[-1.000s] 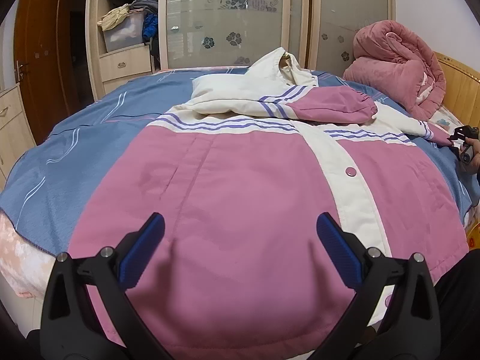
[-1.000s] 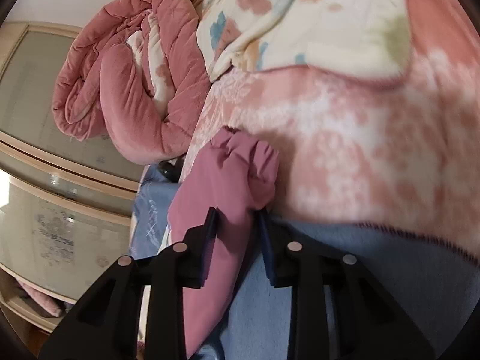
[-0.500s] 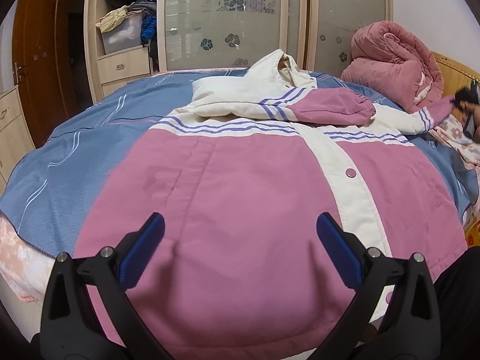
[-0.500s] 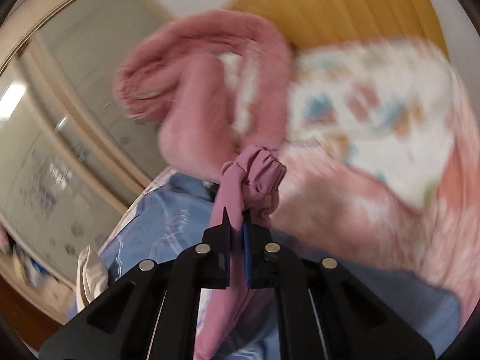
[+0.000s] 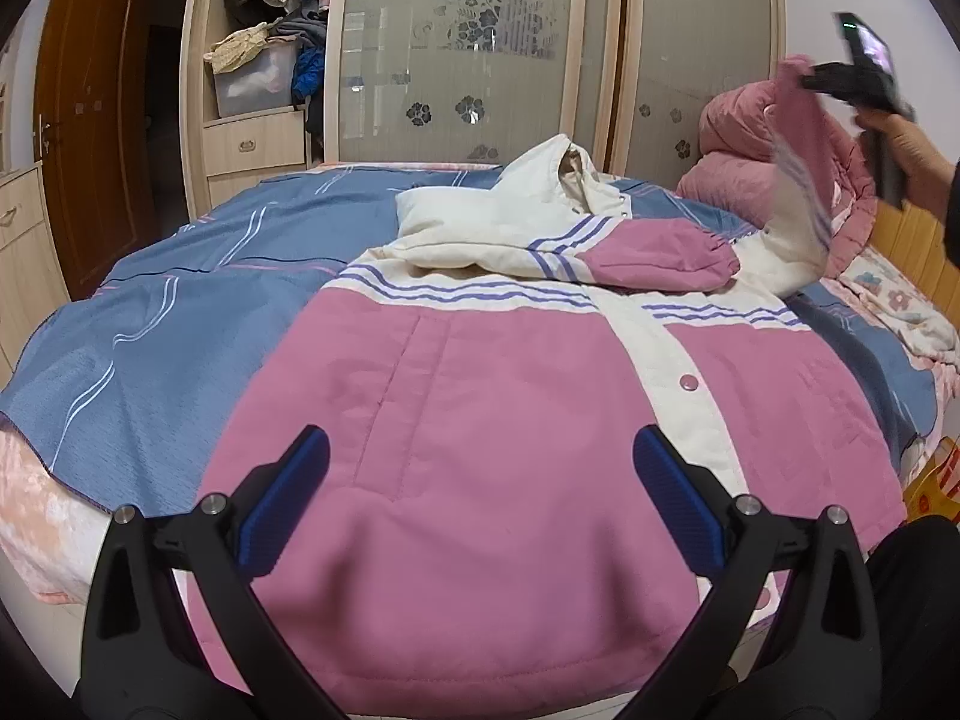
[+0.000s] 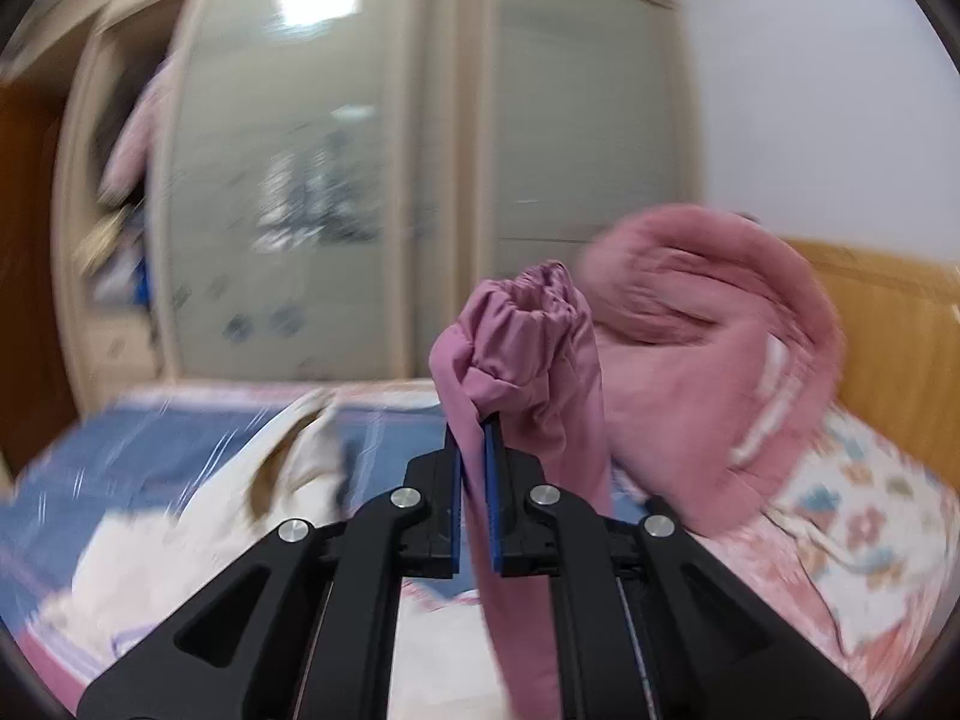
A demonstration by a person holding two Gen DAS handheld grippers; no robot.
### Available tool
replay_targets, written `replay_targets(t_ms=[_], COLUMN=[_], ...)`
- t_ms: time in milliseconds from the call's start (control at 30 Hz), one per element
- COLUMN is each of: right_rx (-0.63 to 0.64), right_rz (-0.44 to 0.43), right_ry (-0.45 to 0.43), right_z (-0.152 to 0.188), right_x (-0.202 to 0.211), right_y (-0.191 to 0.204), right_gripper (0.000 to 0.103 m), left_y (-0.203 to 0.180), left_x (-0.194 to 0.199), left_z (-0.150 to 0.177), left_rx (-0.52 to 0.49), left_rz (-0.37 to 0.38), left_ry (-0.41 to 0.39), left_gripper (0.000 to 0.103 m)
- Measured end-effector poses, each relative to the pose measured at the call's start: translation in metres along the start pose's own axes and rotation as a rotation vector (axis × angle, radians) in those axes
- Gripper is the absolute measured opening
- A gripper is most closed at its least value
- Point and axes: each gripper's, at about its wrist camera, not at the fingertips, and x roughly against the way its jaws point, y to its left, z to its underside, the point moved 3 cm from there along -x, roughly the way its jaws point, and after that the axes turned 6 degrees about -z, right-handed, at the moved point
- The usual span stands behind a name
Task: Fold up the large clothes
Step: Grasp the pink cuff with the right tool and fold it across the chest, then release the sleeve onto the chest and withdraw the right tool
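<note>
Left wrist view showed my left gripper [image 5: 480, 498] spread wide above the hem of the pink-and-cream jacket [image 5: 510, 420], lying flat on the blue striped bedspread [image 5: 150, 324]. Further right, my right gripper [image 6: 474, 450] was clamped on the jacket's pink sleeve [image 6: 528, 348], lifted beside the rolled pink quilt [image 6: 720, 372].

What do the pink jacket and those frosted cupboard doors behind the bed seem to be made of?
The jacket looks like a padded, smooth woven fabric, probably synthetic: matte with a faint sheen, puffy and stitched in seams, with snap buttons. Its sleeve cuff is gathered, seemingly elasticated. The cupboard doors look like frosted glass with a flower pattern, reflecting room light, set in pale wood-look frames.
</note>
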Motion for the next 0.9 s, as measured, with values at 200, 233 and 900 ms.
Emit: replay_targets(t_ms=[200, 233, 900], right_rx=[0.117, 0.137, -0.087], right_rz=[-0.124, -0.129, -0.342], right_ry=[0.166, 0.192, 0.145], right_z=[0.083, 0.101, 0.177], right_x=[-0.045, -0.052, 0.105], right_y=[0.115, 0.129, 0.153], right_gripper=[0.006, 0.006, 0.102], left_y=[0.005, 0.007, 0.015], left_x=[0.006, 0.006, 0.002], left_z=[-0.002, -0.003, -0.001], left_rx=[0.013, 0.017, 0.031], left_rz=[0.011, 0.01, -0.022], left_ry=[-0.011, -0.011, 0.002], left_gripper=[0.101, 0.101, 0.101])
